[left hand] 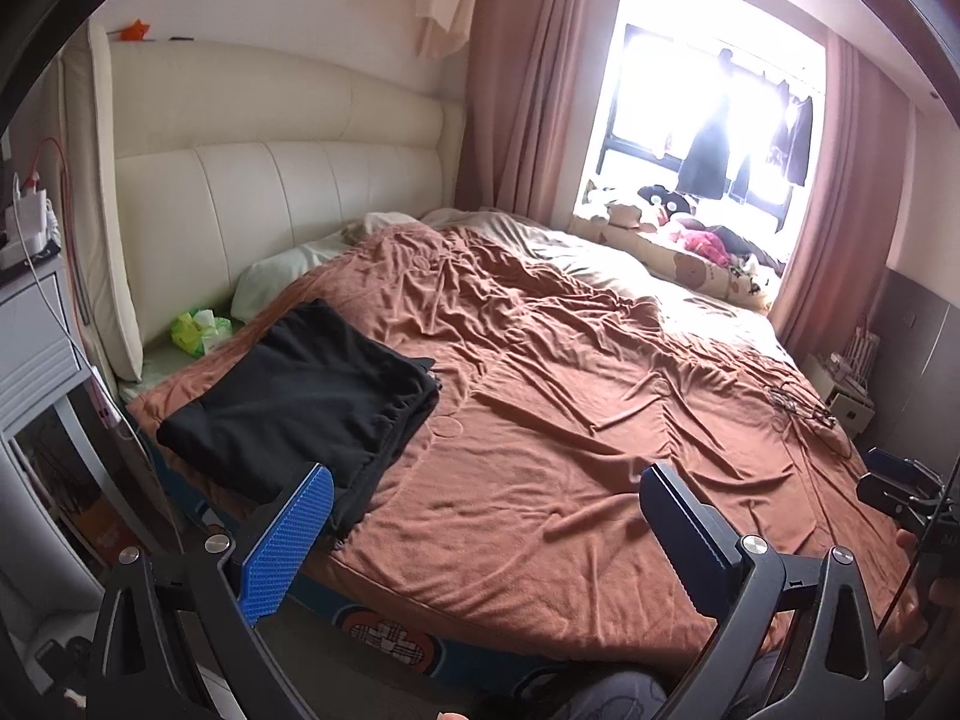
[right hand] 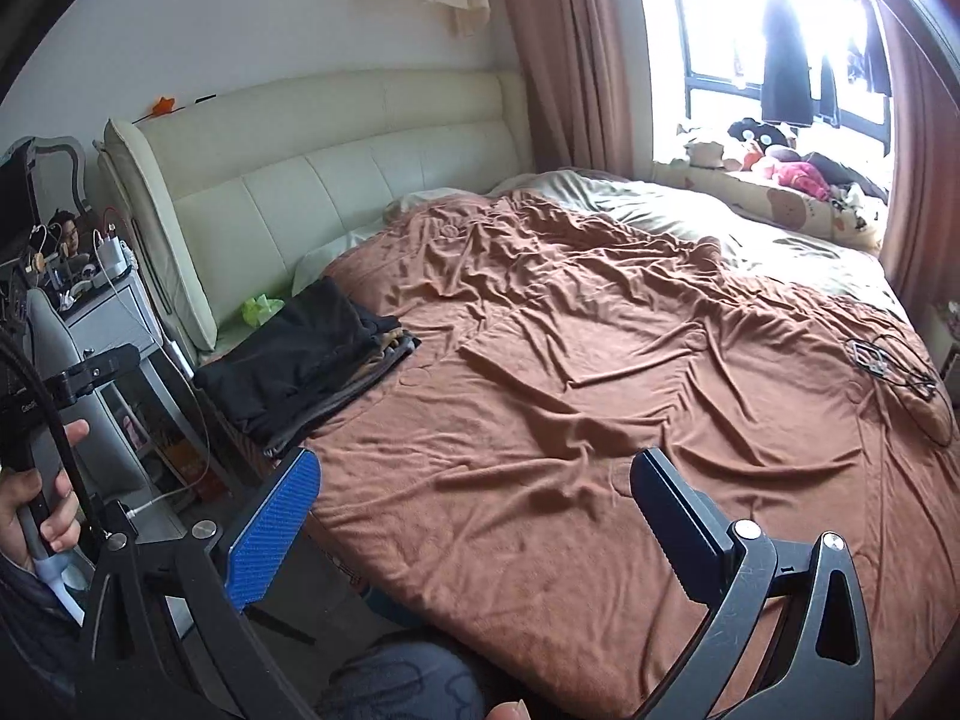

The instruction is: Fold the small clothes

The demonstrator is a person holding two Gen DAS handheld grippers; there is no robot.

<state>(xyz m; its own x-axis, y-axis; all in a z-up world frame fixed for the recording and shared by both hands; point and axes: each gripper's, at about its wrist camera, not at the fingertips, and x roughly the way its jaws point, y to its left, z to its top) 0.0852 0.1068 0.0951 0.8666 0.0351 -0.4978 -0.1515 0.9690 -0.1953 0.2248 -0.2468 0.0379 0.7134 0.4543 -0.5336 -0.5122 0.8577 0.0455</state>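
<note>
Folded clothes [left hand: 300, 396] are stacked at the near left corner of the bed [left hand: 570, 420], on the brown blanket, close to the headboard. Soft, light, limp cloth is judged likely, so a hem or corner would best be pinched. Both the left hand-held gripper [left hand: 480, 534] and the right hand-held gripper [right hand: 474, 528] are held spread and empty above the blanket. Lower layers of the stack are mostly hidden; no unfolded garment can be made out.
</note>
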